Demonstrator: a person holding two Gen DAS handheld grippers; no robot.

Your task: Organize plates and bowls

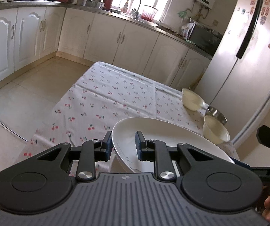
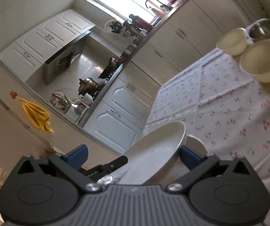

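Observation:
My left gripper [image 1: 124, 145] is shut on the near rim of a white deep plate [image 1: 163, 131], held tilted above the near end of the table [image 1: 106, 94] with its cherry-print cloth. In the right wrist view the same plate [image 2: 153, 150] lies between the wide jaws of my right gripper [image 2: 134, 155]. One blue pad [image 2: 189, 156] is close under the plate and the other stands well clear of it. Two cream bowls [image 1: 193, 99] [image 1: 216, 131] and a steel bowl [image 1: 217, 114] stand together at the table's right edge; they also show as cream bowls [image 2: 232, 43] [image 2: 262, 60] and the steel bowl [image 2: 264, 30].
White floor cabinets [image 1: 31, 33] and a crowded counter [image 1: 116, 12] run along the far walls. A tall fridge [image 1: 247, 56] stands right beside the table's bowl end. Tiled floor [image 1: 31, 94] lies left of the table. A yellow cloth [image 2: 39, 116] hangs on the wall.

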